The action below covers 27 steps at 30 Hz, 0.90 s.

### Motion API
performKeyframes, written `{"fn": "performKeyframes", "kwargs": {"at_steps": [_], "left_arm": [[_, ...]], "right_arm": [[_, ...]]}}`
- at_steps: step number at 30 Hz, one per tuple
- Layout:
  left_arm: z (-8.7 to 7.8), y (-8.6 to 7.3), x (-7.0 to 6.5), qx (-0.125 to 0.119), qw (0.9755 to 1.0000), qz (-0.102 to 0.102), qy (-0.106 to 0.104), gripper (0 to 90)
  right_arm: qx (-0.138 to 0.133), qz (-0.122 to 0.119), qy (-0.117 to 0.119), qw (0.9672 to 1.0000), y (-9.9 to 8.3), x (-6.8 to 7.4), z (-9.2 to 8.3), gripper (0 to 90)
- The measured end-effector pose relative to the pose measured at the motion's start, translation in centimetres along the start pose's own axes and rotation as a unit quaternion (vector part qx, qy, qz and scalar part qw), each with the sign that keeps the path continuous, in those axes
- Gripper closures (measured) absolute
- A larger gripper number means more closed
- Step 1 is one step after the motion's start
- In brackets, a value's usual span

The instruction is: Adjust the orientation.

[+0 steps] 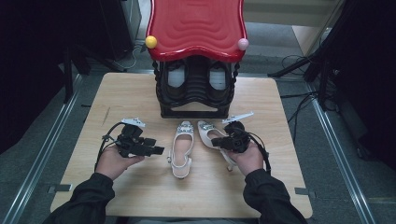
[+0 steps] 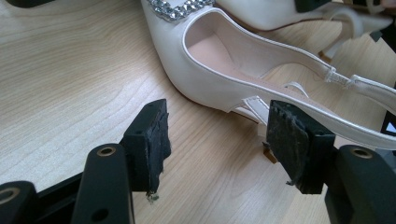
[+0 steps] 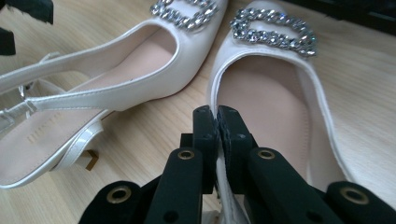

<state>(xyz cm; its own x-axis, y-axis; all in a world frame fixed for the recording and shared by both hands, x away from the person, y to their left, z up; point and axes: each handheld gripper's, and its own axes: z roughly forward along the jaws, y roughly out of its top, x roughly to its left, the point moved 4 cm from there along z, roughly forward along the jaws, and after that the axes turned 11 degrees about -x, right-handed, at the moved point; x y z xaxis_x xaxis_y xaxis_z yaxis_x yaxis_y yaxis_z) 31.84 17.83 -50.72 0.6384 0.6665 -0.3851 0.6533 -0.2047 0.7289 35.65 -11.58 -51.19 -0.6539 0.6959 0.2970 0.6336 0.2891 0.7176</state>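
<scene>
Wooden table (image 1: 140,93) under everything, pale and square, seen whole from the high view. At its far edge, a black shoe rack (image 1: 195,91) with a red wavy top (image 1: 196,25), a yellow ball (image 1: 151,42) and a pink ball (image 1: 243,44) at the front corners. Not visible from either gripper view.

In front of the rack, two white slingback heels, toes toward it. Left shoe (image 1: 181,148) upright on its sole, near the table's middle; right shoe (image 1: 211,135) just beside it, partly under the right hand.

Left gripper (image 1: 156,150) held low in the left hand (image 1: 114,161), pointing toward the left shoe, apart from it. In the left gripper view, jaws spread wide, nothing between them, that shoe's (image 2: 224,70) side and strap just beyond.

Right gripper (image 1: 218,142) in the right hand (image 1: 247,158). Only in the right gripper view: jaws clamped on the inner rim of the right shoe (image 3: 280,102), crystal buckle (image 3: 273,30) at its toe, the other shoe (image 3: 116,74) alongside.
</scene>
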Motion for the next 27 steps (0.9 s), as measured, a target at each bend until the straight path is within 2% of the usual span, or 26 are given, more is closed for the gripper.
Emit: {"fn": "performKeyframes", "kwargs": {"at_steps": [9, 11, 13, 16, 19, 21, 23, 25, 27], "left_arm": [[0.2, 0.0, -0.3, -0.003, 0.9999, 0.012, 0.004, 41.7], [0.0, 0.1, -0.5, -0.017, 0.9996, 0.02, 0.006, 49.3], [-0.2, 0.3, -0.5, -0.025, 0.9994, 0.023, 0.01, 54.5], [-0.3, 0.5, -0.5, -0.028, 0.9994, 0.015, 0.01, 64.1], [-0.2, 0.5, -0.3, -0.021, 0.9997, 0.009, 0.002, 72.9], [0.1, 0.6, -0.2, -0.014, 0.9998, 0.013, 0.0, 79.0], [0.4, 0.6, -0.1, -0.006, 0.9999, 0.012, -0.004, 82.5], [0.7, 0.6, -0.1, 0.001, 0.9999, 0.004, -0.009, 86.1], [1.0, 0.6, 0.0, 0.005, 0.9999, 0.003, -0.01, 88.4]], "right_arm": [[0.006, -0.015, -0.005, 0.9999, -0.2, 0.9, 1.4, 86.6], [0.004, -0.024, 0.0, 0.9997, -0.2, 1.1, 1.5, 82.0], [-0.014, -0.031, 0.012, 0.9993, 0.1, 1.6, 1.2, 76.4], [-0.025, -0.048, 0.016, 0.9984, 0.6, 2.1, 0.4, 78.4], [-0.032, -0.041, 0.015, 0.9985, 0.7, 1.8, -0.5, 80.0], [-0.041, -0.038, 0.015, 0.9983, 0.8, 1.3, -1.1, 81.9], [-0.049, -0.035, 0.011, 0.9981, 0.9, 0.8, -1.8, 85.1], [-0.053, -0.023, 0.008, 0.9983, 0.9, 0.2, -2.5, 88.7], [-0.06, -0.013, 0.001, 0.9981, 0.8, -0.6, -3.2, 90.0]]}}
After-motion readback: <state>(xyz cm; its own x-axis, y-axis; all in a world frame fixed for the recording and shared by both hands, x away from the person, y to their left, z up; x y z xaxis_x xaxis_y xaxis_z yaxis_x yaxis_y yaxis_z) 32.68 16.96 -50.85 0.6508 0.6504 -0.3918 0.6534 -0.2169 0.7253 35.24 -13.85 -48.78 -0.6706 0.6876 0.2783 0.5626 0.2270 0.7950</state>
